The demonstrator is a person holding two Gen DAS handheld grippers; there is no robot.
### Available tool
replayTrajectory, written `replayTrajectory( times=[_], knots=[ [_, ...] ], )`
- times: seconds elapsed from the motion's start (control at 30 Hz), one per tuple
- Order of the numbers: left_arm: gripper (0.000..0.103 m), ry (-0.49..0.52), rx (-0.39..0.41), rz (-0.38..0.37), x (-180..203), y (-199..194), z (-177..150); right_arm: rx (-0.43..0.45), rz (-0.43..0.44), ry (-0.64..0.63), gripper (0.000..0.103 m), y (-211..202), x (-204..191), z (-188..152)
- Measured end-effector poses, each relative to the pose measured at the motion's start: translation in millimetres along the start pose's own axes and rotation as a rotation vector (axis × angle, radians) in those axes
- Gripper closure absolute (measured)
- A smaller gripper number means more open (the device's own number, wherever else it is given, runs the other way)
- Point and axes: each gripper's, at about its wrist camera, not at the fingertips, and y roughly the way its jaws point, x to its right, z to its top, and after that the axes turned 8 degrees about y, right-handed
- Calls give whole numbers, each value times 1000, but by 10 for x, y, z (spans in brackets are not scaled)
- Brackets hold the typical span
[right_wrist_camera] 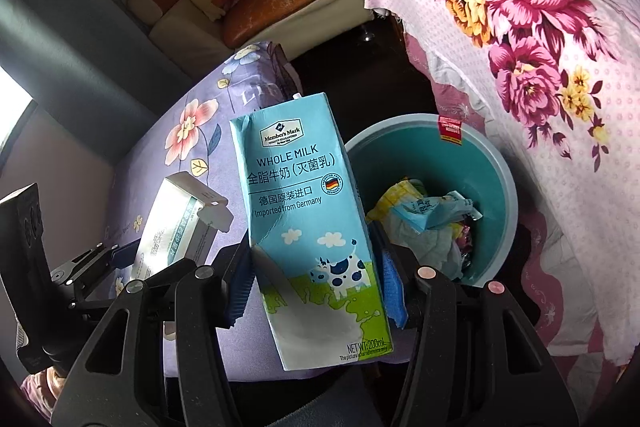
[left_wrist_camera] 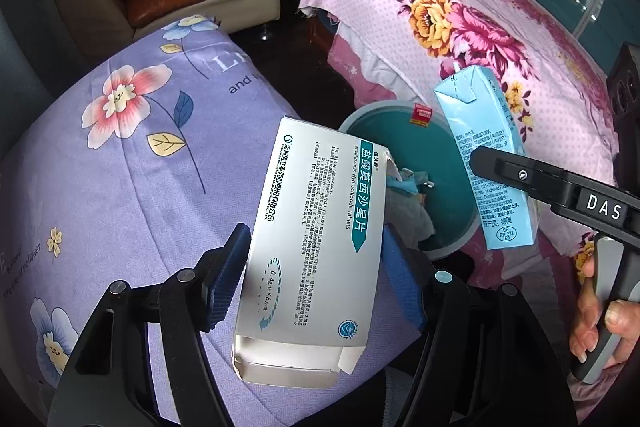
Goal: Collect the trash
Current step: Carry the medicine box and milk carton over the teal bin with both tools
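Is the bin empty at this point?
No. The right wrist view shows the teal bin already holding crumpled wrappers and paper.

The white medicine carton (left_wrist_camera: 316,251) is smooth, faintly glossy card, the light-blue milk carton (right_wrist_camera: 312,235) coated paperboard with a soft sheen, the teal round bin (right_wrist_camera: 496,195) smooth plastic, and the lilac flowered bedcover (left_wrist_camera: 120,167) matt woven cloth.

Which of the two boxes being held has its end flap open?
The white medicine box in the left gripper: its end flap hangs open. The blue milk carton in the right gripper looks sealed shut.
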Motion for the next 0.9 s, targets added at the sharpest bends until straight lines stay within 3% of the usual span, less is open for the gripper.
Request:
replayTrajectory(
  times=[0.4, 0.9],
  knots=[
    [36, 58, -17, -23, 405, 190, 266, 25, -11, 83, 52, -103, 495, 80],
    [36, 39, -69, -55, 442, 552, 457, 0, -43, 140, 52, 27, 805, 170]
  ],
)
